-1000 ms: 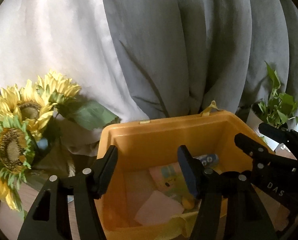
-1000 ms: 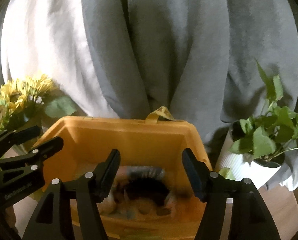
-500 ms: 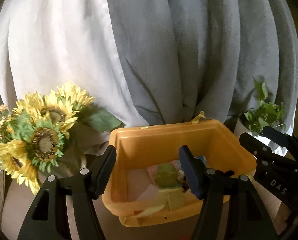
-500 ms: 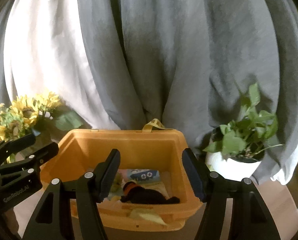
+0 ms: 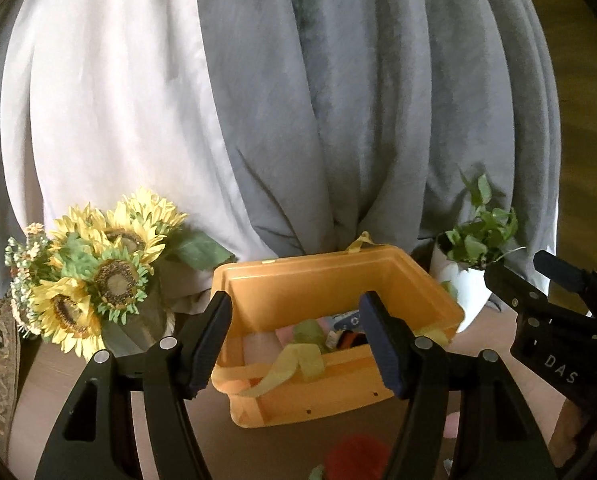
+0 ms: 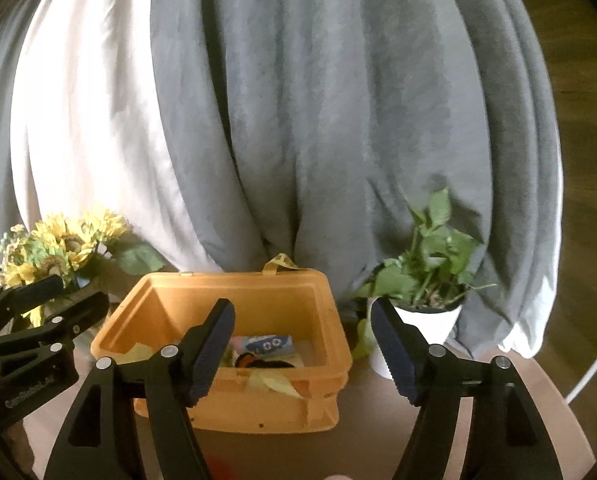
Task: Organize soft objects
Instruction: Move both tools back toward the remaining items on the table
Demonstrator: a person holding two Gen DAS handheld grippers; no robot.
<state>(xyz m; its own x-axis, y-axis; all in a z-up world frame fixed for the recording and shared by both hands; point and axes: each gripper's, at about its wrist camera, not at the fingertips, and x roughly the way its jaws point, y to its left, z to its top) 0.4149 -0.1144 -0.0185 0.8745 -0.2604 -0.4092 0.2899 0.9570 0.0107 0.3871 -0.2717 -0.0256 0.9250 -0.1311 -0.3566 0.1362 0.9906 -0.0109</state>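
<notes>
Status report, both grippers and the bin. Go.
Left gripper open, empty. Right gripper opening, nothing between the jaws. Orange bin on the table, soft items inside, yellow strap draped over its front rim. Red soft item outside the bin, nothing blocking.

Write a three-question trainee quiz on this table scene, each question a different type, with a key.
1. True or false: the left tongs hold a soft item.
2. The yellow strap drapes over which part of the orange bin? A) back wall B) near rim C) right wall
3. Fill in: the sunflowers stand to the bin's ____ in the left wrist view; the potted plant stands opposite.

Key: 1 false; 2 B; 3 left.
</notes>
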